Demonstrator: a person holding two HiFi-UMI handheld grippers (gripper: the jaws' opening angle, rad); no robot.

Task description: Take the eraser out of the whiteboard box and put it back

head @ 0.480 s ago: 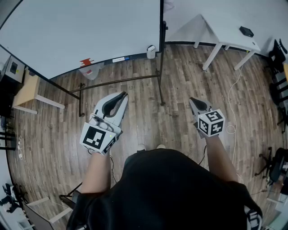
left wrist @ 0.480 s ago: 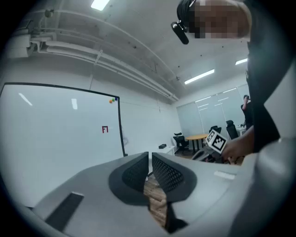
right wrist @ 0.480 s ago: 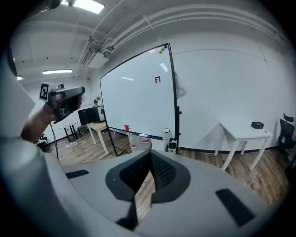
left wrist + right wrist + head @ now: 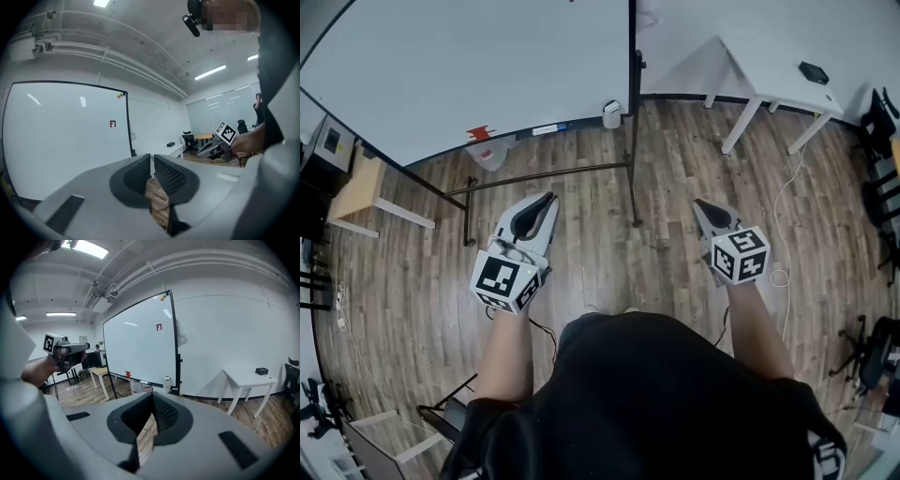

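- Office rm, wood floor [image 4: 675, 178]. Ahead stands the whiteboard [image 4: 469, 66] on its stand, w/ a white box [image 4: 611, 113] at its lower right corner.
- The eraser can't be made out in any view; prob. inside that box.
- On the left gripper [image 4: 549, 199], fingers are together & empty; the gap seen a moment ago has gone.
- On the right gripper [image 4: 699, 204], fingers are together & empty.
- Both sit well apart from the box, approx. same spots as before, so the task isn't begun; approach + reopening still needed.

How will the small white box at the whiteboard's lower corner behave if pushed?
Likely light: the white box is small and looks plastic. It sits at the lower corner of the whiteboard, by the post, so a sideways push may slide or tip it. Whether it's fastened isn't visible.
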